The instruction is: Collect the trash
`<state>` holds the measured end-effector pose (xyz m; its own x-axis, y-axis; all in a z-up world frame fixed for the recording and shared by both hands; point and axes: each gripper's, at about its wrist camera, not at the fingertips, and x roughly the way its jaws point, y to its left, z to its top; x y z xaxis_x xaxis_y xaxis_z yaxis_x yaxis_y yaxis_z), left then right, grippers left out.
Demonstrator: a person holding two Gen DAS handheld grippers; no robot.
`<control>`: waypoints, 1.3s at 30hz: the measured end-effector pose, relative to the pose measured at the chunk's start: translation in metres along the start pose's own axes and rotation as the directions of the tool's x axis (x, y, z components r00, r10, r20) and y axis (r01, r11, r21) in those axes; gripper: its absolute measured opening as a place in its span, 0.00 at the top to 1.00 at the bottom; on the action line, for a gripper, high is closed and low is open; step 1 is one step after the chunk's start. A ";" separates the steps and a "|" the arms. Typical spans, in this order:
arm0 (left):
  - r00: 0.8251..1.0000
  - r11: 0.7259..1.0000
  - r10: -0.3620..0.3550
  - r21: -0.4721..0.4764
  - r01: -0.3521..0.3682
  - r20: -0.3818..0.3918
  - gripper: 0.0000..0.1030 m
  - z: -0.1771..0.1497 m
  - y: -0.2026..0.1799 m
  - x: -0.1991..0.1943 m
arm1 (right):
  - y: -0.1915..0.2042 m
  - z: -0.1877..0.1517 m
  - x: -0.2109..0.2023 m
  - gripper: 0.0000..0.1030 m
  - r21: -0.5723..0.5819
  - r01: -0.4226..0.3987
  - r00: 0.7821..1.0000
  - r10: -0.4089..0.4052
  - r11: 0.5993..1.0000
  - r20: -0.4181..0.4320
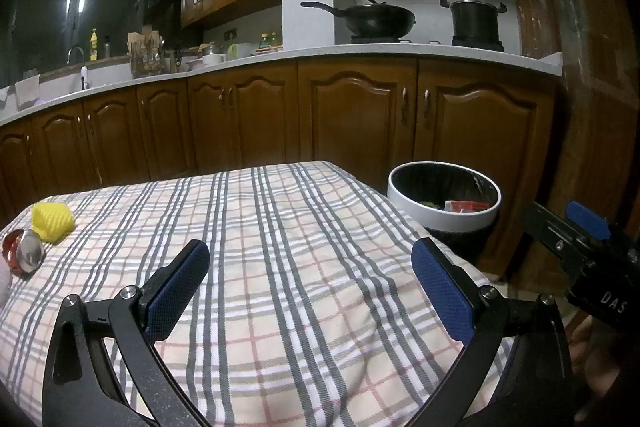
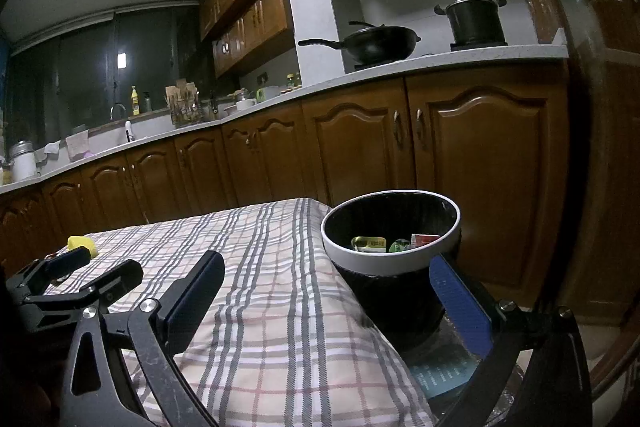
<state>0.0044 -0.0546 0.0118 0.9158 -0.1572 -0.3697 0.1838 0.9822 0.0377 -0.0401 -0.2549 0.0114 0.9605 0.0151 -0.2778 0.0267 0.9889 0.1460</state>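
Red-and-silver object (image 1: 22,251) at left edge, cut off; bin (image 2: 390,259) contents indistinct.

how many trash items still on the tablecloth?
2 visible, both at the cloth's far left corner in the left wrist view: a yellow crumpled piece and, just nearer the camera, a red-and-silver item at the picture's edge. More may lie out of view.

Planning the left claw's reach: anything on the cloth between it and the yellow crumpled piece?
In the left wrist view, only bare plaid tablecloth lies between the open left claw and the yellow crumpled piece. A red-and-silver item sits just beside that piece.
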 end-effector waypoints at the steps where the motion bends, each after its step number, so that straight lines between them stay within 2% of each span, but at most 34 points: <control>1: 1.000 1.000 0.003 -0.001 -0.003 0.000 0.00 0.000 0.000 0.000 | 0.000 0.000 0.000 0.00 0.000 0.000 1.000 0.000 1.000 -0.002; 39: 1.000 1.000 -0.005 -0.003 0.005 -0.010 0.00 -0.004 0.002 0.004 | 0.006 0.003 0.002 0.00 0.000 -0.022 1.000 0.022 1.000 -0.013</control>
<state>0.0075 -0.0531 0.0066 0.9112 -0.1606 -0.3795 0.1871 0.9818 0.0335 -0.0368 -0.2490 0.0141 0.9572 0.0390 -0.2868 0.0052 0.9884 0.1517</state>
